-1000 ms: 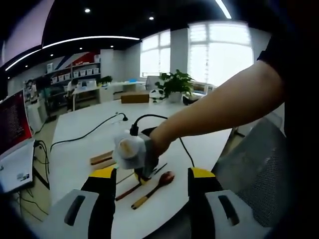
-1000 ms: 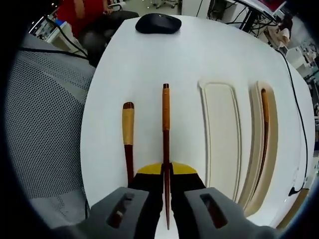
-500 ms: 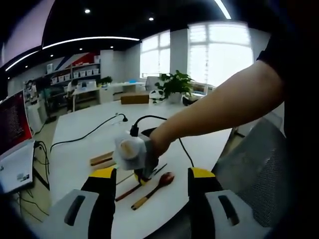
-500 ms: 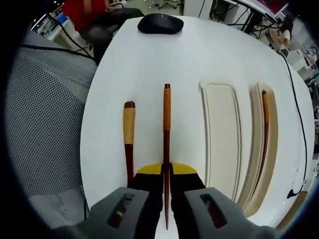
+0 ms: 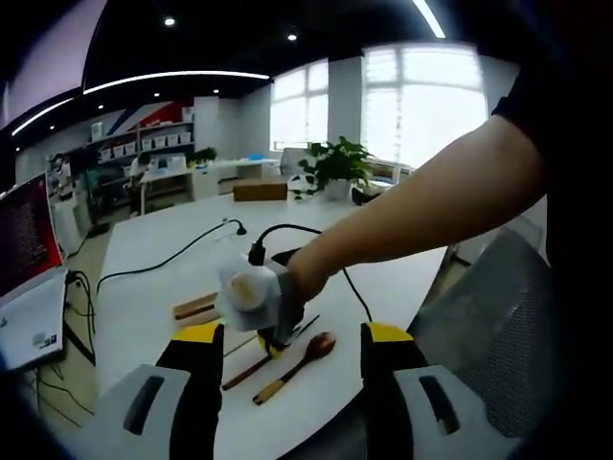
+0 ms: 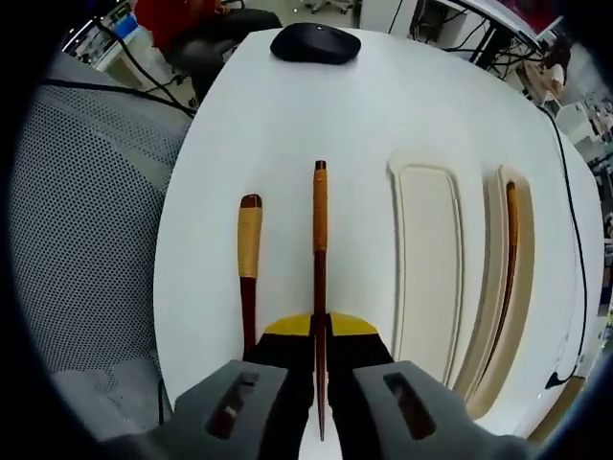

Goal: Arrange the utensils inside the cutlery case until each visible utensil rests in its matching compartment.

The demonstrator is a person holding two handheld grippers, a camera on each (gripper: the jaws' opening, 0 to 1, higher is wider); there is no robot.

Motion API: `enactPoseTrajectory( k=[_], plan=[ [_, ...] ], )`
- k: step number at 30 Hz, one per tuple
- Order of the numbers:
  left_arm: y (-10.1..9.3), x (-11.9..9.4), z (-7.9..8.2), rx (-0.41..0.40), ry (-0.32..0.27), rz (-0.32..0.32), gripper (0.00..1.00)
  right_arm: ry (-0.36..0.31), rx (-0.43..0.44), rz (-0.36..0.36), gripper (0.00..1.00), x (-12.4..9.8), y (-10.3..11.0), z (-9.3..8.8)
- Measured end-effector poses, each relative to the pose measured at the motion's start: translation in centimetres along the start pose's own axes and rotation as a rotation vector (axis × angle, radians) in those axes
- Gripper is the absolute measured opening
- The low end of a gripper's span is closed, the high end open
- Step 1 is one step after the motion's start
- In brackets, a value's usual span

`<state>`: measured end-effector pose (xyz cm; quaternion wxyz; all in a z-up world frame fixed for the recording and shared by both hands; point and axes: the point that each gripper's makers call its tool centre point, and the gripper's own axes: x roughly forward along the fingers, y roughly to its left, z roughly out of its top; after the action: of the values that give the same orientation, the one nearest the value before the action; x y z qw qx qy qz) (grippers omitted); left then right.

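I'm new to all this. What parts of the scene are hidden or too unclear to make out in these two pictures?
- Right gripper view: the spoon has its bowl end hidden behind the right tool.
- Right gripper view: the chopstick clamped in that tool has its lower part partly covered by the jaws.
- Right gripper view: the cutlery case is cut off by the picture's lower edge.
- Left gripper view: the case is mostly hidden behind the right tool and the person's arm.

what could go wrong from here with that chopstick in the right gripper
1. The right gripper pinches the chopstick near one end, so the long free end may swing or slip during the move.
2. The spoon lies close beside it and could get knocked.
3. The case already holds one chopstick in its narrow slot; a careless drop may miss it.
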<state>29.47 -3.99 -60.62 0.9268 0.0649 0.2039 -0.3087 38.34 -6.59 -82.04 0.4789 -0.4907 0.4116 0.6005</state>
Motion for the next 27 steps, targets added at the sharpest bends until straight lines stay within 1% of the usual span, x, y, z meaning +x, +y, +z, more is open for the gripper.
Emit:
enactPoseTrajectory(
  k=[2, 8, 14, 27],
  plan=[
    [0.00, -0.01, -0.01, -0.001, 0.000, -0.001, 0.59, -0.004, 0.012, 0.001, 0.00, -0.02, -0.03, 0.06],
    [-0.10, 0.04, -0.07, 0.001, 0.004, -0.006, 0.59, -0.004, 0.002, -0.007, 0.00, 0.00, -0.05, 0.11],
    [-0.11, 0.05, -0.08, 0.001, 0.004, -0.008, 0.59, -0.026, 0.054, 0.003, 0.00, -0.08, -0.19, 0.13],
    [-0.07, 0.06, -0.14, -0.001, 0.006, -0.010, 0.59, -0.024, 0.044, 0.008, 0.00, -0.04, 0.08, 0.37]
  ],
)
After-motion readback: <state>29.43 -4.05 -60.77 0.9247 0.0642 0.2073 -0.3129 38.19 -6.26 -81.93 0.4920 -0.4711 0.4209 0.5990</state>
